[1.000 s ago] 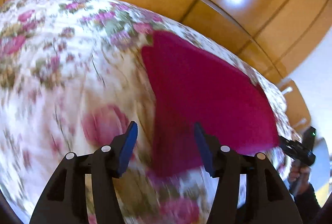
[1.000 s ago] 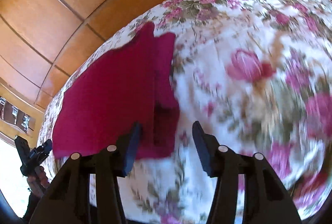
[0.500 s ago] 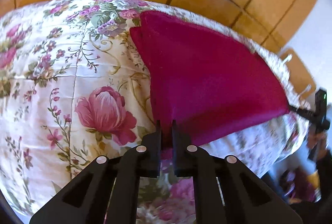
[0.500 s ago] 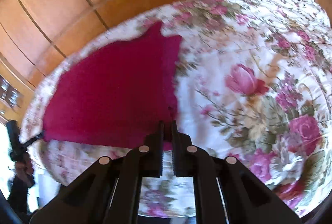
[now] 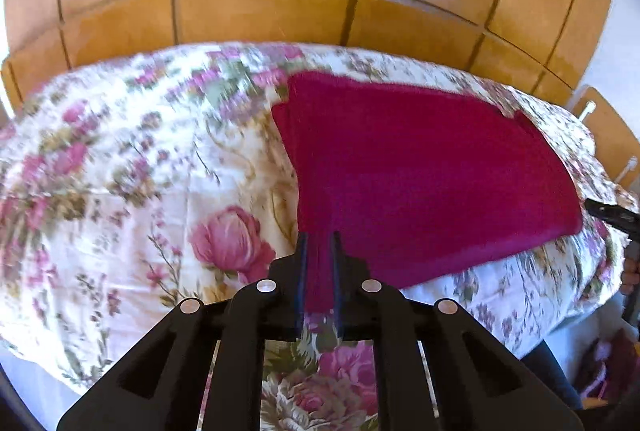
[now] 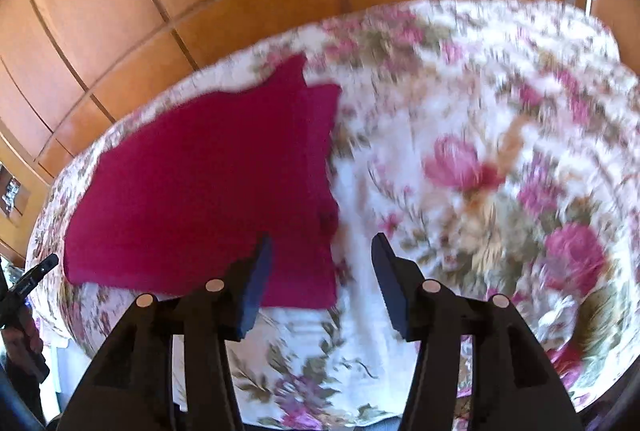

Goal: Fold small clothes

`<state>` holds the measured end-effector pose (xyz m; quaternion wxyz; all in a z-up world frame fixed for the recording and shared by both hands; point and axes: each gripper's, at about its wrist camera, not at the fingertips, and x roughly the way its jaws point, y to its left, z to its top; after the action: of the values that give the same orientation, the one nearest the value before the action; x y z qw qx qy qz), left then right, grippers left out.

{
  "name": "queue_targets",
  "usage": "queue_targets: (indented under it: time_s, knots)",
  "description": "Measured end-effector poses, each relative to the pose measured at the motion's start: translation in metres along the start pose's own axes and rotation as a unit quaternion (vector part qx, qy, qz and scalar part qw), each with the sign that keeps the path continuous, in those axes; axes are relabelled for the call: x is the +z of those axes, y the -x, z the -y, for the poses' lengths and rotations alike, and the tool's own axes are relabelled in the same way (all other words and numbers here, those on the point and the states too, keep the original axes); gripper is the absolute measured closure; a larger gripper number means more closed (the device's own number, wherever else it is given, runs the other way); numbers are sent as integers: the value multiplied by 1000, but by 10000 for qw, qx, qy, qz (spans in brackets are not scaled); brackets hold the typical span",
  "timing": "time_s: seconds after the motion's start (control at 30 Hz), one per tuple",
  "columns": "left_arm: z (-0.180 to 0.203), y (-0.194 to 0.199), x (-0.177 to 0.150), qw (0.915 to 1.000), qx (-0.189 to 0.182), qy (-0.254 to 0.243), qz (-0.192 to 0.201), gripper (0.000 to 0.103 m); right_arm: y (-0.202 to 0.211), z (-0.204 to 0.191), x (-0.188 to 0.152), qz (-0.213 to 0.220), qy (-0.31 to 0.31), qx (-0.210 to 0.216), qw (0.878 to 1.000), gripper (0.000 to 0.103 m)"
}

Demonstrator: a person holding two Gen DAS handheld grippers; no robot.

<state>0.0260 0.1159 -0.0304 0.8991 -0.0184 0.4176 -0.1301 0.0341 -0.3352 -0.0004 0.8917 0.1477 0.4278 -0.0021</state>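
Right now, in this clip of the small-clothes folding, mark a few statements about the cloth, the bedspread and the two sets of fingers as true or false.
1. The dark red knitted garment lies on a floral bedspread. True.
2. The left gripper is wide open with nothing in it. False: its fingers are closed on the garment's near corner.
3. The right gripper is open. True: its jaws have just been opening, and the pads press on nothing, though the garment's near edge shows in the gap.
4. The garment is blue denim. False: it is dark red throughout.
5. Wooden panelling stands behind the bed. True.
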Motion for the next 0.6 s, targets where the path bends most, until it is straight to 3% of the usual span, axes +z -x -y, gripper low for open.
queue_targets:
  time_s: [0.03,0.07,0.1,0.13,0.17,0.37,0.6]
  knots:
    - [3,2,3,10000,71,-6,61,95,3,-8,5,88,74,-26,9999,44]
    - [6,3,6,9999,129,-22,112,86,3,-15,9,136,141,-51,9998,42]
    - [9,3,8,9997,166,-36,160,77,2,-23,13,172,237,-4,9996,42]
    - [12,4,10,9995,195,-52,237,60,0,-29,15,186,288,63,9994,40]
    - [16,5,13,9992,203,-79,329,52,-2,-39,19,209,347,154,9991,36]
    - [36,2,27,9982,216,-326,456,51,-26,-87,39,188,609,367,9973,28]
    - [48,-9,38,9972,261,-557,433,51,-59,-101,65,99,642,198,9977,23]
